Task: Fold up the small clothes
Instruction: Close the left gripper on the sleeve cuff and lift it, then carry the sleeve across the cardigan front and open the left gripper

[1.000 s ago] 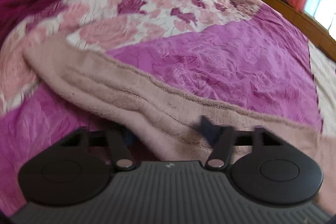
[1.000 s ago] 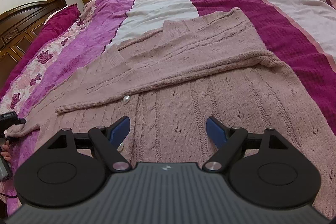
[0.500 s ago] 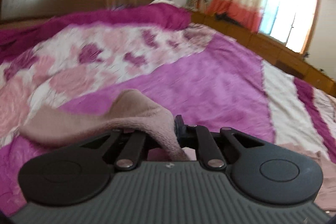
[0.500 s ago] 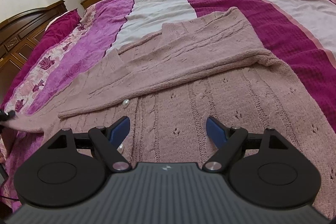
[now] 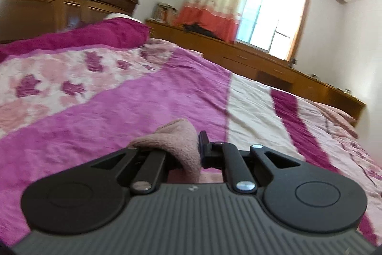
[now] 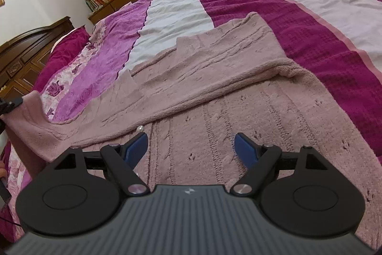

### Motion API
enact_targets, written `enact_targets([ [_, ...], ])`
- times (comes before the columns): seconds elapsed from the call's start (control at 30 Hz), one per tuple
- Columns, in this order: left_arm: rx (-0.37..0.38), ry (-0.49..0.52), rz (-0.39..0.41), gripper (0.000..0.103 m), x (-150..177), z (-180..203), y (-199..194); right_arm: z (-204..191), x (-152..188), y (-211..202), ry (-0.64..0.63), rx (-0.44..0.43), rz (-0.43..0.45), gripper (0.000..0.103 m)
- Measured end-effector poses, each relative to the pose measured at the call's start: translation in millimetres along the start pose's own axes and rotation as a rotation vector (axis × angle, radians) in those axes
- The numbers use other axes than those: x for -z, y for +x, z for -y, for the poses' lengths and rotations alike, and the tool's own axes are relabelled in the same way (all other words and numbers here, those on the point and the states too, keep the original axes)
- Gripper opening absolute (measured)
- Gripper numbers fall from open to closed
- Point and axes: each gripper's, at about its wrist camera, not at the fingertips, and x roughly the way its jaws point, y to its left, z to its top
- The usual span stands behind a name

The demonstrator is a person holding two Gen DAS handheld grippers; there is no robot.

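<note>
At the bottom centre of the left wrist view, the left gripper (image 5: pixel 191 154) is clamped on a bunched pink sleeve cuff (image 5: pixel 177 142), lifted clear of the magenta bedspread (image 5: pixel 133 111). In the right wrist view, the right gripper (image 6: pixel 191 147) hangs with blue jaws wide and empty just above the pink knitted cardigan (image 6: pixel 214 97), which lies flat, its long axis running from lower right to upper left. The raised sleeve (image 6: pixel 33 121) stands at the far left edge, so the fold likely travels rightward across the cardigan's body.

Dusty-pink cable-knit cardigan (image 6: pixel 238 111) flat on the striped bedspread, one sleeve folded across, left corner lifted.
</note>
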Motion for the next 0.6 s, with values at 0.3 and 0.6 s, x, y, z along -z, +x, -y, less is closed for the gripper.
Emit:
enact_targets([
  [0.3, 0.069, 0.031, -0.105, 0.009, 44.5, 55.4, 20.6, 0.6, -0.6, -3.9, -0.001, -0.021, 0.014, 0.085],
  [0.6, 0.078, 0.136, -0.206, 0.01, 90.4, 78.4, 27.0, 9.0, 1.2, 1.1, 0.031, -0.017, 0.003, 0.085],
])
